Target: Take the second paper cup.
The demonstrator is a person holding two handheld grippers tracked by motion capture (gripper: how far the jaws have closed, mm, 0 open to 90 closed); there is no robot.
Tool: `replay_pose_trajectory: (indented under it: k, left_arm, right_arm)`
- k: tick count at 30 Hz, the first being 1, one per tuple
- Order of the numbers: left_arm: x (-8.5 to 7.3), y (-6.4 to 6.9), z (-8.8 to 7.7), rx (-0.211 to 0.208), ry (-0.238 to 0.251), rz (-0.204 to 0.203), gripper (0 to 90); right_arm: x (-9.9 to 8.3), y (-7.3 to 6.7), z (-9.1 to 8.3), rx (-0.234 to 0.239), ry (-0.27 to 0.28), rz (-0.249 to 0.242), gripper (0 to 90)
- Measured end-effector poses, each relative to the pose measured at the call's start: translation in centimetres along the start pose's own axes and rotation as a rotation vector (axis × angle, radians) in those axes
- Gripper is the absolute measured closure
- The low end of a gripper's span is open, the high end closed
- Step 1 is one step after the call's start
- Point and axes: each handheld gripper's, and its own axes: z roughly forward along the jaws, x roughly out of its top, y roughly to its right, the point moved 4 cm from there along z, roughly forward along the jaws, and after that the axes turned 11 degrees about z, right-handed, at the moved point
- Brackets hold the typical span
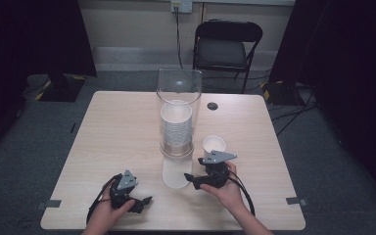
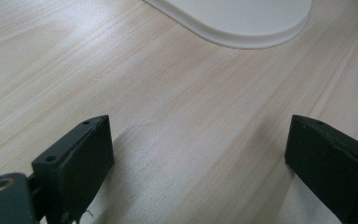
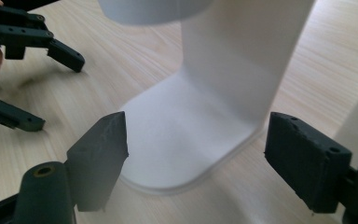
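Note:
A clear tube dispenser [image 1: 178, 98] holds a stack of white paper cups [image 1: 176, 125] and stands on a white stand [image 1: 175, 174] at the table's middle. A single white cup [image 1: 214, 146] stands upright on the table just right of it. My right gripper [image 1: 189, 177] lies beside the stand's right side, pointing left at its base, jaws open; the stand's base [image 3: 177, 140] and upright [image 3: 233, 70] lie ahead of the right gripper [image 3: 196, 135], untouched. My left gripper [image 1: 146, 200] rests near the front edge, open; beyond the left gripper [image 2: 198, 135] the stand's base [image 2: 242, 23] shows.
The light wooden table [image 1: 117, 132] has a small dark hole [image 1: 212, 105] behind the dispenser. A folding chair [image 1: 225, 46] stands beyond the far edge. The other hand's gripper [image 3: 32, 32] shows at the upper left of the right gripper view.

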Motion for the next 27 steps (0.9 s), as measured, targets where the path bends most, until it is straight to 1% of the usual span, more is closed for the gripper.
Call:
replay_pose_trajectory:
  k: [4,8,10,15,17,18,23,26,27]
  left_arm:
    - [0.0,0.0,0.0,0.002,0.001,-0.003,6.8]
    - [0.0,0.0,0.1,0.001,0.002,-0.004,6.7]
    - [0.0,0.0,0.0,0.000,0.000,-0.001,6.7]
    - [0.0,0.0,0.0,0.000,0.000,-0.002,6.6]
    - [0.0,0.0,0.0,0.000,0.000,-0.001,6.6]
    - [0.0,0.0,0.0,0.000,0.000,-0.001,6.7]
    - [0.0,0.0,0.0,0.000,0.000,-0.001,6.6]
    - [0.0,0.0,0.0,0.001,0.000,-0.001,6.6]
    - [0.0,0.0,0.0,0.001,0.000,-0.001,6.6]
  right_arm:
    - [1.0,-0.7,0.2,0.017,0.018,-0.003,20.5]
    - [1.6,-1.1,0.4,0.026,0.028,-0.006,20.4]
    - [2.2,-1.5,0.5,0.031,0.047,-0.012,20.5]
    - [2.8,-1.8,0.9,0.042,0.057,-0.017,20.4]
    - [3.0,-2.0,1.1,0.040,0.067,-0.019,20.4]
    - [3.2,-2.1,1.2,0.048,0.080,-0.019,20.4]
    - [3.7,-2.5,1.3,0.058,0.093,-0.016,20.5]
    - [4.1,-2.5,1.3,0.062,0.116,-0.014,21.2]
    - [4.1,-2.5,1.3,0.062,0.116,-0.014,21.2]
